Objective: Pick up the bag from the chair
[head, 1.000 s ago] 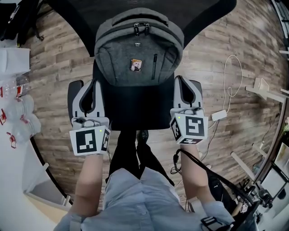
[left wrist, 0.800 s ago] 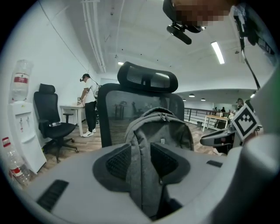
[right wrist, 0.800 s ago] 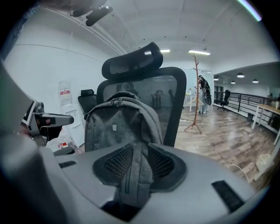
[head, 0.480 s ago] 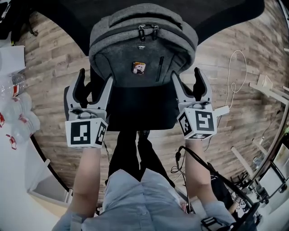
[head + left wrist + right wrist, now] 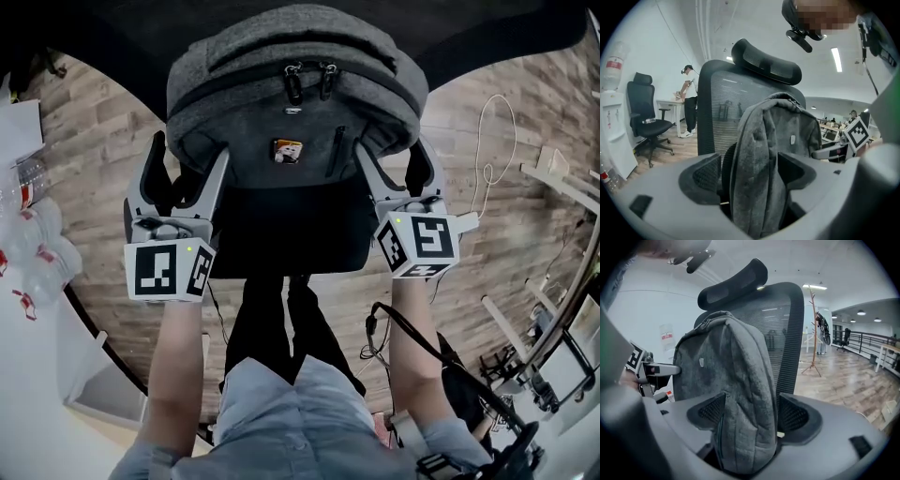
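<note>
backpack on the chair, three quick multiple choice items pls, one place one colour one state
1. Where does the backpack rest?
A. on the floor
B. on the chair seat
C. on a desk
2. Its colour?
A. grey
B. red
C. green
3. How do the left gripper and right gripper stand?
A. both shut, empty
B. one holds a bottle
C. both open, astride the backpack's sides

B: it stands upright on the black seat.
A: grey fabric all over.
C: the jaws have just been opening, a side of the backpack between each pair.

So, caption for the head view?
Left gripper and right gripper, jaws just opened, each straddle a side of the backpack on the chair.
</note>
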